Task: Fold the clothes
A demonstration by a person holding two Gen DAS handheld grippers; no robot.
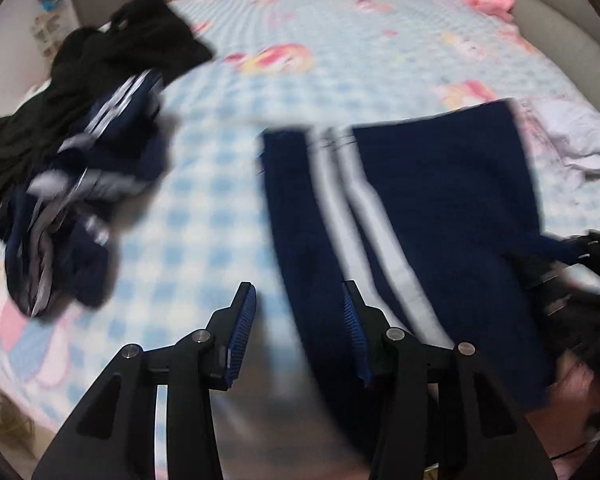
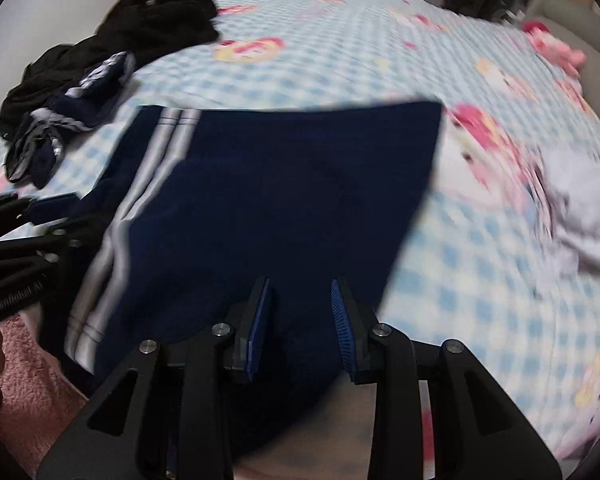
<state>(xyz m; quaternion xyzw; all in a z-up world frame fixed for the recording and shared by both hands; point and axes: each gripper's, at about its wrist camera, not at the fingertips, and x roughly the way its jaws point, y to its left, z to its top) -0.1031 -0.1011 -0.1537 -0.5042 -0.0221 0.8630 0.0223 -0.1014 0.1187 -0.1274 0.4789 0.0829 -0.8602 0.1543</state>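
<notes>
A folded navy garment (image 1: 440, 200) (image 2: 280, 200) with two white side stripes lies flat on the checked bed sheet (image 1: 340, 60) (image 2: 340, 40). My left gripper (image 1: 300, 300) hovers open over its striped left edge, and the pads touch no cloth. My right gripper (image 2: 300, 292) is open above the garment's near right part, with navy cloth showing in the gap but not pinched. Each gripper shows at the edge of the other's view: right gripper (image 1: 580, 256), left gripper (image 2: 20, 224). Both views are blurred.
A heap of unfolded clothes (image 1: 80, 160) (image 2: 80, 80), black and navy with white stripes, sits at the far left of the bed. A pale crumpled garment (image 1: 580, 144) (image 2: 588, 200) lies at the right. A pink plush toy (image 1: 488, 0) (image 2: 556, 48) rests by the grey headboard (image 1: 560, 20).
</notes>
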